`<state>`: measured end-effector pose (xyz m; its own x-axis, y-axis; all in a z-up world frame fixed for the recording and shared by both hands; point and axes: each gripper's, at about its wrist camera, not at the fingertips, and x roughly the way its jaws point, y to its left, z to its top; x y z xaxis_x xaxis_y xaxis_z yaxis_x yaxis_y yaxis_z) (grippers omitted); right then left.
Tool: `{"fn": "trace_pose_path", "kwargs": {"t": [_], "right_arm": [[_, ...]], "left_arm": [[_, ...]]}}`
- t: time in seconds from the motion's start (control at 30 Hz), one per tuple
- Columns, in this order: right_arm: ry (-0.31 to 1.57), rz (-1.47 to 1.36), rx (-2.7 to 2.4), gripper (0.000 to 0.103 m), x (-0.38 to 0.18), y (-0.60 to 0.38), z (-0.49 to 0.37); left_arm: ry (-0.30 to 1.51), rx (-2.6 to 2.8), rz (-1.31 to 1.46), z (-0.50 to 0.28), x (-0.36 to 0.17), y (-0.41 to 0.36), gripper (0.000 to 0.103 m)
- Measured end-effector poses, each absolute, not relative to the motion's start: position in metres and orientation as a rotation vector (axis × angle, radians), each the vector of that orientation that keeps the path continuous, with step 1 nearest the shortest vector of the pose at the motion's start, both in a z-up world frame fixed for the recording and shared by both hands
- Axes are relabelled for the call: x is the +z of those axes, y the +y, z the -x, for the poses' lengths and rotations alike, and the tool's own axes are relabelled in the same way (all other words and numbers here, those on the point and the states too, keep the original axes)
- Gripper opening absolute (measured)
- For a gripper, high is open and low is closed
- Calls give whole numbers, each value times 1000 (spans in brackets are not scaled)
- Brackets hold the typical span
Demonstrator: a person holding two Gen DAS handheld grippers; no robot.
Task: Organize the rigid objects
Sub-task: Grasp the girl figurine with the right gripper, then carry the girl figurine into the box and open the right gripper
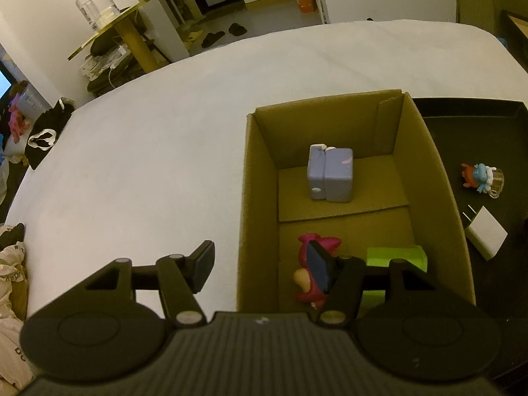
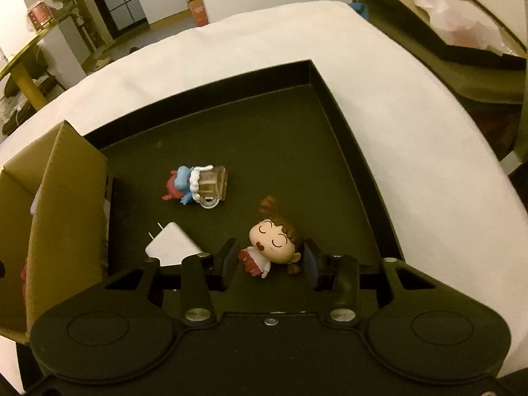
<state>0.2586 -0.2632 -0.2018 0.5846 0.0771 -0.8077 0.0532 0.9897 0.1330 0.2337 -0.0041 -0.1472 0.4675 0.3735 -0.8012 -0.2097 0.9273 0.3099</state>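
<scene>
Girl doll (image 2: 274, 247) lying on its back at the near side of the black tray (image 2: 349, 125), head toward the far side. Right tongs (image 2: 271, 259) wide open around it, one pad at each side, not squeezing yet, gap still showing at both sides. Likely lined up this way so a squeeze catches the doll across its middle.

Left of the doll, a white plug (image 2: 173, 242), prongs pointing far-left, just beside the left pad. Farther off, a blue toy (image 2: 194, 186) tipped on its side, well apart from the doll. All three waiting in the tray, probably the pile to sort.

Left of the tray and touching it, a brown box (image 1: 257, 178) with its top open. Inside: a purple block (image 1: 330, 173) standing at the far end, a pink toy (image 1: 305, 270) and a green block (image 1: 396, 255) at the near end. Looks like the place for finished things, so three in and three to go.

Left tongs (image 1: 260, 265) wide open and holding nothing, hanging over the box's left wall, one pad over the bench (image 1: 148, 148), the other over the pink toy. Probably resting out of the way.

White bench under everything.
</scene>
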Motion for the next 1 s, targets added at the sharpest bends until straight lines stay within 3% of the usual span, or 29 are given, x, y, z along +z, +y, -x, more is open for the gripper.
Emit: {"fn": "trace_pose_path", "kwargs": {"t": [1.0], "right_arm": [[758, -15, 189, 41, -116, -186, -231]], "left_arm": [[983, 333, -25, -211, -138, 28, 60]]}}
